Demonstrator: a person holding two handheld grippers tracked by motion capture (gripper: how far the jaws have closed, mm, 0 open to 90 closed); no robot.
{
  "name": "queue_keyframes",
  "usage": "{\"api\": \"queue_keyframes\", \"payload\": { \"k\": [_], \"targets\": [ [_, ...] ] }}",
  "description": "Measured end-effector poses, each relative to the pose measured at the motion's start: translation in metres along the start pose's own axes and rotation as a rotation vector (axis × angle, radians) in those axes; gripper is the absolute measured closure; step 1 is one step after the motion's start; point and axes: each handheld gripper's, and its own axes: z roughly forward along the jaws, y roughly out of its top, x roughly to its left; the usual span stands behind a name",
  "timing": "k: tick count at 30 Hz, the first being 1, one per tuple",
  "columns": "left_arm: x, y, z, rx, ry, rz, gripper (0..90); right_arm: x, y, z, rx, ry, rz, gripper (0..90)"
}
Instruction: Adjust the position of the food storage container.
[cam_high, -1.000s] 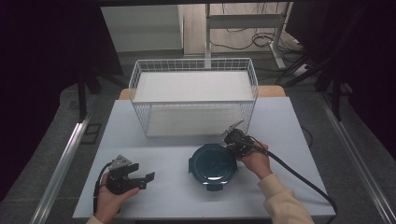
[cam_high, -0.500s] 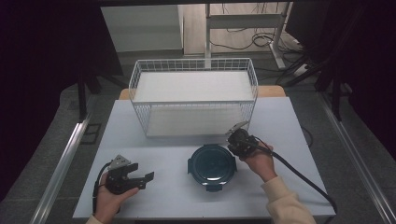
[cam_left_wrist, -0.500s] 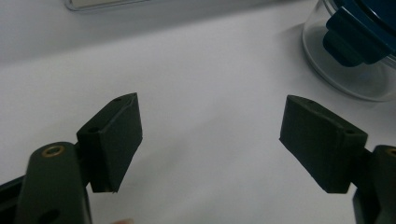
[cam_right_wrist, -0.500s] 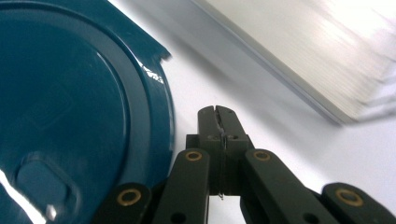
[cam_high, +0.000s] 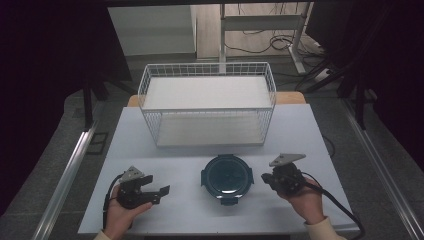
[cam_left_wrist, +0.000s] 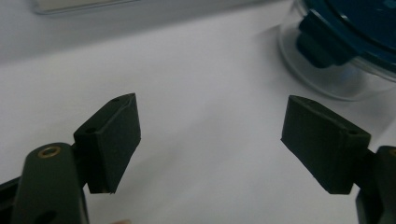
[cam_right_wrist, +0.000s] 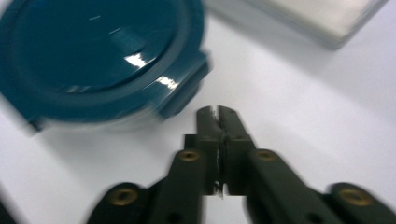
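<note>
Sitting flat, round lidded container (cam_high: 227, 176), lid up, between claws.

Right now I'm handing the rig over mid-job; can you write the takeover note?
Left hand-held gripper: open, empty, resting on the table left of the round teal-lidded container.
Right hand-held gripper: jaws together in its own view though just starting to open, holding nothing, right of the container.
Container sits lidded in front of the wire basket.
Basket holds nothing; the container is in neither gripper.
</note>
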Motion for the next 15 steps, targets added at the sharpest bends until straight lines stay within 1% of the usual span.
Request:
{"api": "queue_keyframes", "payload": {
  "k": [1,2,3,4,5,6,7,8,9,11,13,15],
  "targets": [
    [0.000,0.000,0.000,0.000,0.000,0.000,19.4,0.001,-0.004,-0.001,-0.008,0.014,0.007,70.0],
    [-0.005,0.001,0.000,0.000,-0.020,0.014,19.5,0.001,-0.008,-0.002,-0.017,0.028,0.024,65.9],
    [-0.005,0.001,0.000,0.000,-0.020,0.014,19.5,0.001,-0.008,-0.002,-0.017,0.028,0.024,65.9],
    [-0.006,0.002,-0.001,0.003,-0.030,0.016,19.5,0.000,-0.012,-0.002,-0.026,0.052,0.049,61.5],
    [-0.006,0.002,-0.001,0.001,-0.036,0.012,19.5,-0.001,-0.015,-0.002,-0.029,0.072,0.073,54.9],
    [-0.006,0.003,-0.001,0.001,-0.039,-0.001,19.5,-0.002,-0.021,-0.002,-0.050,0.102,0.105,50.7],
    [-0.006,0.003,-0.001,0.001,-0.039,-0.001,19.5,-0.002,-0.021,-0.002,-0.050,0.102,0.105,50.7],
    [-0.006,0.004,-0.001,0.003,-0.039,-0.006,19.5,-0.003,-0.023,-0.003,-0.063,0.112,0.123,47.6],
    [-0.006,0.004,-0.001,0.007,-0.040,-0.016,19.5,-0.003,-0.026,-0.005,-0.094,0.120,0.149,38.3],
    [-0.006,0.004,0.000,0.010,-0.041,-0.020,19.5,-0.001,-0.030,-0.007,-0.136,0.116,0.152,31.4],
    [-0.005,0.005,-0.001,0.013,-0.041,-0.039,19.4,-0.001,-0.032,-0.006,-0.142,0.110,0.149,27.3],
    [-0.006,0.005,-0.001,0.011,-0.042,-0.044,18.8,-0.001,-0.033,-0.006,-0.149,0.112,0.149,26.2]
  ]
}}
